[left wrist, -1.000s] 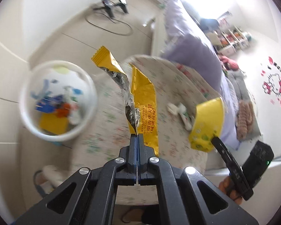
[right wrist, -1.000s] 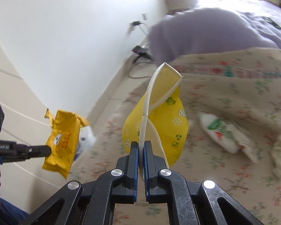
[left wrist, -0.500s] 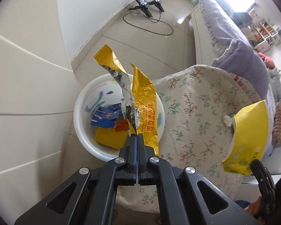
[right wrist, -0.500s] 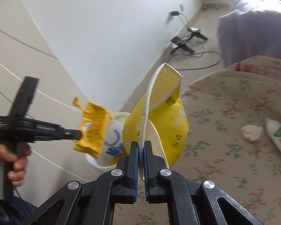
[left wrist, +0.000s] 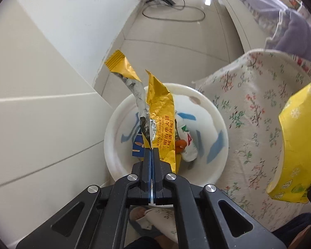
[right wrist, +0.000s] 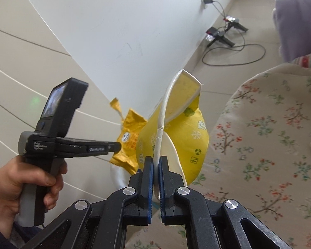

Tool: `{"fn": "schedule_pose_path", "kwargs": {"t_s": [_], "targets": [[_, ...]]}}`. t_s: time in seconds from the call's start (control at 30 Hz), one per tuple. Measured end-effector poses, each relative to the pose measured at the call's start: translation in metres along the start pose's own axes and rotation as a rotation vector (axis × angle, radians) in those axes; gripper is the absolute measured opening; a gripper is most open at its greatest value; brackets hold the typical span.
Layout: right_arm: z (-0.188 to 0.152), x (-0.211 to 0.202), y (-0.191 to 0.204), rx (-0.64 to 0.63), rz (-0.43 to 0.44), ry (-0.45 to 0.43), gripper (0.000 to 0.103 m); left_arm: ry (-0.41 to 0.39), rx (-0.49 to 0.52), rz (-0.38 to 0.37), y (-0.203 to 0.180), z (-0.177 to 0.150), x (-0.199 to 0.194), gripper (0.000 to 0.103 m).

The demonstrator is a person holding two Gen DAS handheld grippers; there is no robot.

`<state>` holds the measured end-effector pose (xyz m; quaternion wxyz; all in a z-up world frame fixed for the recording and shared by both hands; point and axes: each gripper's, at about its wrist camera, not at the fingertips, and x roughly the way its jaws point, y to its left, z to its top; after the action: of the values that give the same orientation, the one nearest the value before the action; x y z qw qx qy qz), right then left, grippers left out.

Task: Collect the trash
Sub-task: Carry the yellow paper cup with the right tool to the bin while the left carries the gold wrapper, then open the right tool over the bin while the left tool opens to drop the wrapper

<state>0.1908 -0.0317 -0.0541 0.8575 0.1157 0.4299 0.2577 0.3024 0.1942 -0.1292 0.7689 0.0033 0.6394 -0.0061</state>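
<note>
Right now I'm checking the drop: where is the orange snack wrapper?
The snack wrapper is pinched in the left gripper, hanging directly over the white bin beside the flowered cloth.

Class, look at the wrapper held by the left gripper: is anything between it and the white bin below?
Nothing visible blocks it. The left gripper holds the yellow wrapper directly over the open white bin, whose mouth is uncovered; only earlier trash lies inside. The flowered cloth sits beside the bin, not over it.
</note>
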Motion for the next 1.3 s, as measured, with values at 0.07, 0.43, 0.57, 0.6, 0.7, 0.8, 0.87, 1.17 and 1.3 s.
{"fn": "schedule_pose_path", "kwargs": {"t_s": [0.07,0.43,0.57,0.6,0.7,0.8,0.87,1.17,1.3], "targets": [[0.000,0.008,-0.002,0.013,0.019,0.012,0.004,0.022,0.010,0.013,0.000,0.004,0.006,0.001],[0.006,0.042,-0.001,0.045,0.076,0.037,0.004,-0.045,-0.147,-0.089,0.030,0.010,-0.030,0.004],[0.007,0.055,0.009,0.035,0.092,0.044,0.004,-0.072,-0.211,-0.129,0.044,0.004,-0.041,0.004],[0.007,0.060,0.011,0.035,0.096,0.048,0.004,-0.076,-0.220,-0.123,0.046,0.003,-0.044,0.004],[0.007,0.073,0.019,0.028,0.104,0.062,0.004,-0.078,-0.251,-0.135,0.051,-0.002,-0.047,0.004],[0.006,0.084,0.027,0.023,0.121,0.080,0.004,-0.088,-0.273,-0.169,0.054,-0.004,-0.052,0.004],[0.006,0.092,0.034,0.019,0.131,0.091,0.004,-0.100,-0.278,-0.165,0.053,-0.003,-0.053,0.004],[-0.006,0.143,0.034,0.059,0.104,0.213,0.034,-0.122,-0.308,-0.187,0.053,-0.001,-0.061,0.004],[-0.006,0.129,0.020,0.079,0.072,0.194,0.034,-0.122,-0.294,-0.192,0.046,0.001,-0.060,0.004]]}}
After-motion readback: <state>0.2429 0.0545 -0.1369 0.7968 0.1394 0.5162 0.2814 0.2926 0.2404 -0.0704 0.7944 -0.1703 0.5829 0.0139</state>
